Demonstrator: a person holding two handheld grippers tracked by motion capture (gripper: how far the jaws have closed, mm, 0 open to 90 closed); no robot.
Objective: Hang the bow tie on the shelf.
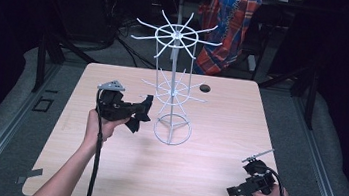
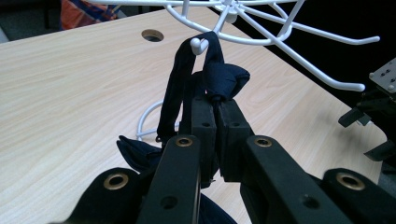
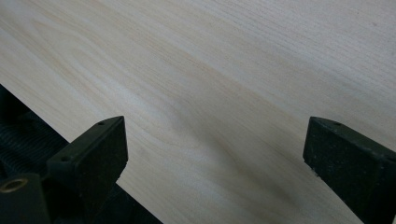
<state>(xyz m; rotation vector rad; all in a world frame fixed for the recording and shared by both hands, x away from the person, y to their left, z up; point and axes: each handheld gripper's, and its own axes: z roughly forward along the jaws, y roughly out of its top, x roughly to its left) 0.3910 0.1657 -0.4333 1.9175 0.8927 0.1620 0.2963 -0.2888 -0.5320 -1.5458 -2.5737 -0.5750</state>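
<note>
Left gripper (image 2: 215, 109) of mine is clamped tight on a dark navy cloth (image 2: 219, 77), looks like a sock or something similar, and I'm holding it up right at the white wire rack (image 1: 176, 85). From the left gripper view, a loop of the cloth is draped over the ball tip of one hook (image 2: 198, 45) on the lower ring, with the rest bunched up just above my jaws and more fabric hanging down underneath them. In the high view that gripper (image 1: 144, 112) sits just left of the rack's pole, above the counter (image 1: 203, 172), with my left hand (image 1: 101, 122) wrapped around it.

Right gripper (image 3: 215, 149) is doing nothing much: jaws spread wide with only bare wood between them, hovering low over the counter. High view puts it (image 1: 239, 190) near the front right corner, well apart from the rack. Some plaid fabric (image 1: 229, 21) hangs behind the counter.
</note>
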